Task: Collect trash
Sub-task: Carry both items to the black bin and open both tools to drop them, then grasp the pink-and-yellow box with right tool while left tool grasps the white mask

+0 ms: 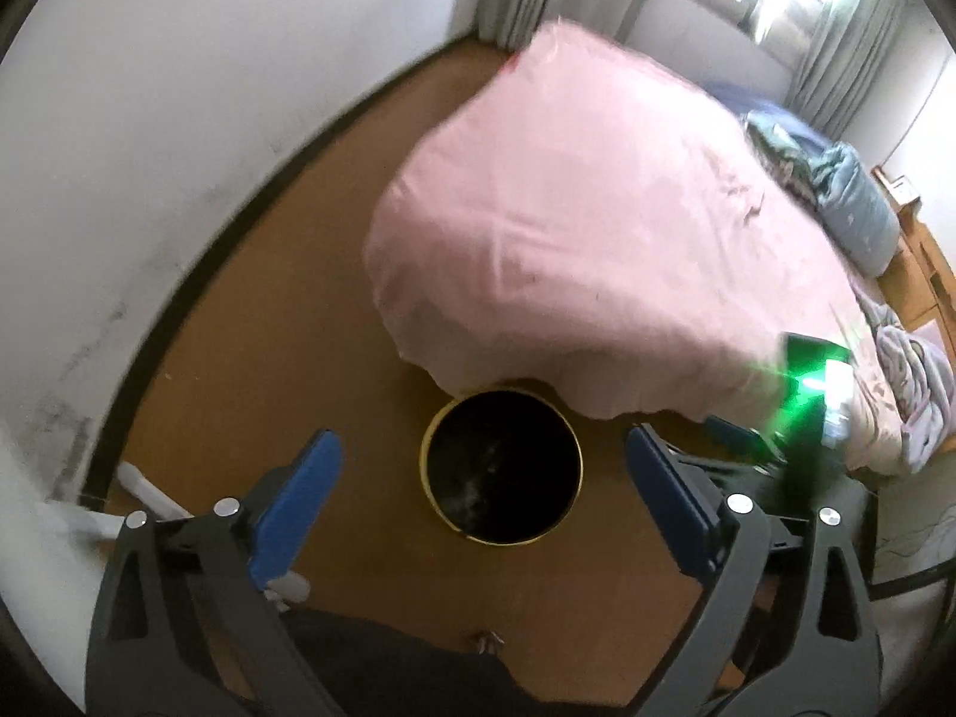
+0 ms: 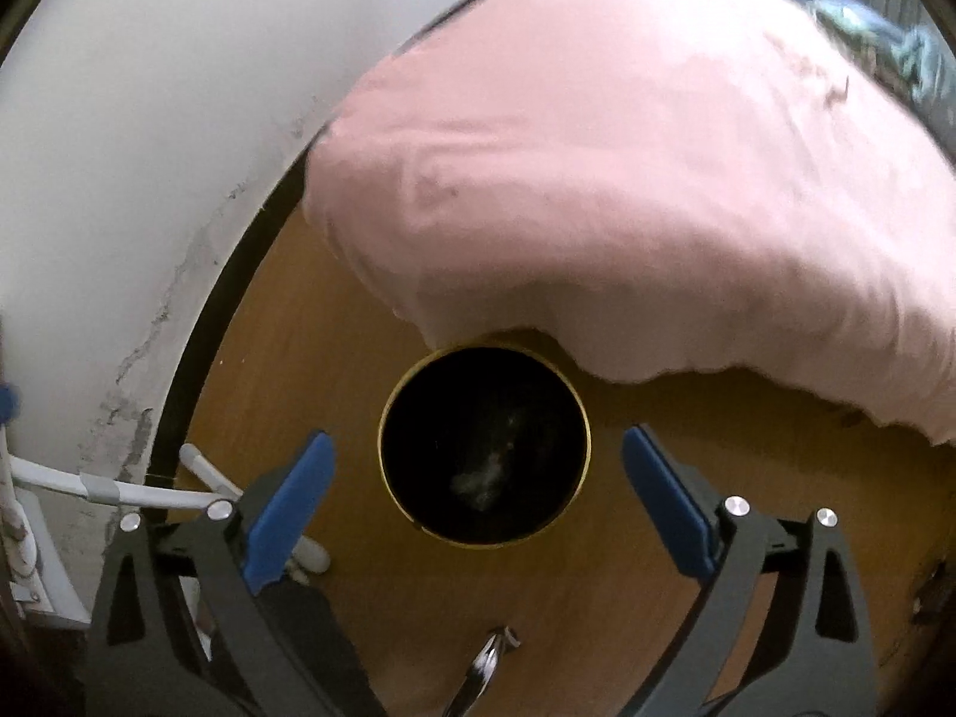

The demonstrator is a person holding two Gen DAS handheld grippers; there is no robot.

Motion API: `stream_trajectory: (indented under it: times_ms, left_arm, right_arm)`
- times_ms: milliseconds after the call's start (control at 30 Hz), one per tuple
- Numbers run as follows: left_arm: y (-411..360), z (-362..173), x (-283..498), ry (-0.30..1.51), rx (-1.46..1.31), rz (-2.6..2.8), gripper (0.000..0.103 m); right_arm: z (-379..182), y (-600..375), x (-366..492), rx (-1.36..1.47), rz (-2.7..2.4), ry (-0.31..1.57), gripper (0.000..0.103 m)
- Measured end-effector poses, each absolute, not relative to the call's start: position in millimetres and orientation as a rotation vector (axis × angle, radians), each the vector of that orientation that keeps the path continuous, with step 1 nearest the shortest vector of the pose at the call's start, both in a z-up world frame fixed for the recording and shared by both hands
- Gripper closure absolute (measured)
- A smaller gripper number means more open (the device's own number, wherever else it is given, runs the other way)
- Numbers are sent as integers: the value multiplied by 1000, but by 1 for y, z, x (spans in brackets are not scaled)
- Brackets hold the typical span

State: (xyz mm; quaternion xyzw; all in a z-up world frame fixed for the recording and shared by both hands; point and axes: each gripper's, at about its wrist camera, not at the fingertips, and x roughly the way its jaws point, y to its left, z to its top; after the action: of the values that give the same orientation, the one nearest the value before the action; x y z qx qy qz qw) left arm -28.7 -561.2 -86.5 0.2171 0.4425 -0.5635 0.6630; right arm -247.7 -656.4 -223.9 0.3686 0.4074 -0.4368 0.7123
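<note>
A round black trash bin with a gold rim (image 1: 501, 466) stands on the wooden floor at the foot of the pink bed; in the right wrist view the bin (image 2: 485, 445) holds a pale scrap at its bottom. My left gripper (image 1: 484, 493) is open and empty above the bin. My right gripper (image 2: 478, 496) is open and empty, also above the bin. The right gripper's body with a green light (image 1: 806, 382) shows at the right of the left wrist view. A small shiny wrapper (image 2: 487, 660) lies on the floor near the bottom edge.
A bed with a pink cover (image 1: 597, 227) fills the right side, and its hanging edge touches the bin. A white wall with a dark baseboard (image 1: 197, 275) runs along the left. White tube legs (image 2: 149, 493) stand by the wall. Bedding is piled on the bed's far side (image 1: 860, 209).
</note>
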Motion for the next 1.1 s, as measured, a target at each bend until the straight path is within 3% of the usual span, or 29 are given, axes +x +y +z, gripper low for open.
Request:
stream_trajectory:
  times_ms: [267, 467, 633, 900, 1100]
  left_arm:
    - [-347, 0, 40, 842, 328, -1027, 7]
    - [-162, 9, 79, 795, 260, -688, 7]
    - [-43, -3, 83, 820, 167, -486, 7]
    - [55, -33, 68, 846, 87, -317, 7]
    - [50, -54, 76, 873, 55, -356, 7]
  right_arm:
    - [-129, -541, -132, 514, -633, 785, 7]
    - [-75, -386, -37, 300, -169, 756, 7]
    - [-66, -261, 17, 219, 216, 810, 7]
    - [-79, -140, 71, 132, 472, 917, 10]
    - [-92, -117, 94, 145, 499, 983, 30]
